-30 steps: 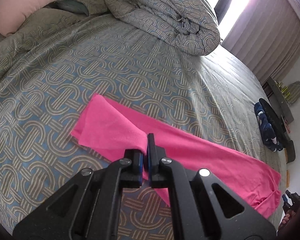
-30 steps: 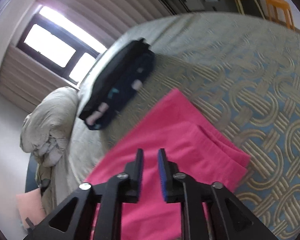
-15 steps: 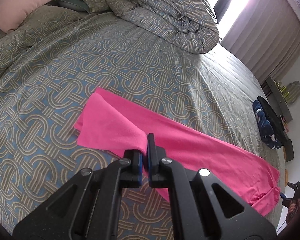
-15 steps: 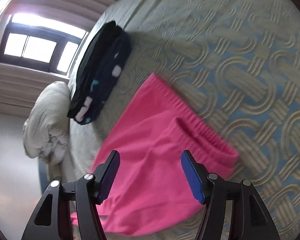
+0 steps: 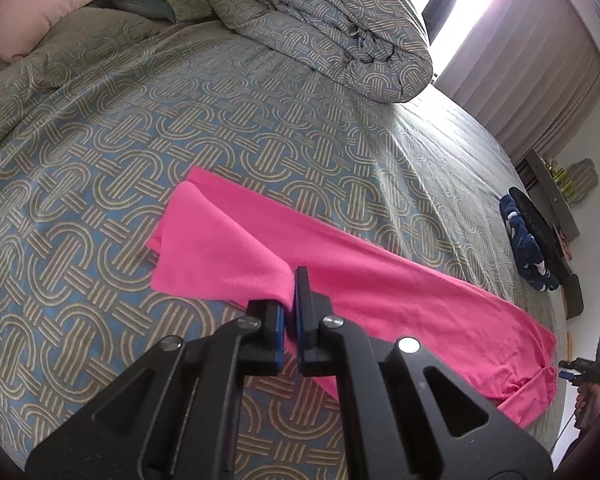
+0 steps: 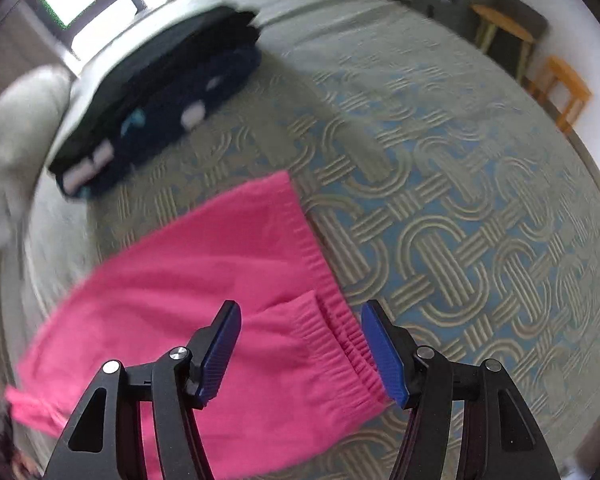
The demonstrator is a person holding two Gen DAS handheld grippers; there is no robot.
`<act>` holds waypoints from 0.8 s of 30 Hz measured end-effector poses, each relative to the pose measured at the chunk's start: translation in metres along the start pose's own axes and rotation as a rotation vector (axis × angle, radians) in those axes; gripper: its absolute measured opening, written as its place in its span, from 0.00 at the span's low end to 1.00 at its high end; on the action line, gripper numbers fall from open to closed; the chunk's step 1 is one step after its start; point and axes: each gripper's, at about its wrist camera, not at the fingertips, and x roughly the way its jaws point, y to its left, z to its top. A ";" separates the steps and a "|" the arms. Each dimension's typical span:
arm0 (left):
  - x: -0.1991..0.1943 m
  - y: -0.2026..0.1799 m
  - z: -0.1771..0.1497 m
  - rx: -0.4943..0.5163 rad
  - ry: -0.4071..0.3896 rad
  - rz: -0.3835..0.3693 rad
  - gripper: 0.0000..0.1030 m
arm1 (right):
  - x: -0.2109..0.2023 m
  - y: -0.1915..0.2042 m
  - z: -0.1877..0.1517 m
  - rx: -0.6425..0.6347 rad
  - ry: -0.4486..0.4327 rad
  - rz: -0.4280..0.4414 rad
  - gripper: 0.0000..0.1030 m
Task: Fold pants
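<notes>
While your left gripper [image 5: 290,314] pinches a leg cuff of the pink pants [image 5: 380,292] on the bed [image 5: 260,120], their length runs away toward your right. Your right gripper's [image 6: 300,344] fingers hang spread over the elastic waistband [image 6: 320,264], nearest that end.

My left gripper [image 5: 291,304] was clamped tight on a fold of pink pants [image 5: 380,292], while my right gripper [image 6: 300,350] hung above them, jaws spread wide.
</notes>
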 end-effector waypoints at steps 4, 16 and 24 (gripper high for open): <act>0.001 0.003 -0.003 -0.006 0.006 0.008 0.04 | 0.018 -0.003 0.004 -0.053 0.028 -0.051 0.45; 0.001 0.005 -0.005 -0.019 0.006 0.014 0.04 | 0.023 0.000 -0.007 -0.120 0.004 0.000 0.06; -0.012 0.011 -0.002 -0.048 -0.019 -0.001 0.04 | -0.028 -0.005 -0.011 -0.055 -0.145 0.088 0.05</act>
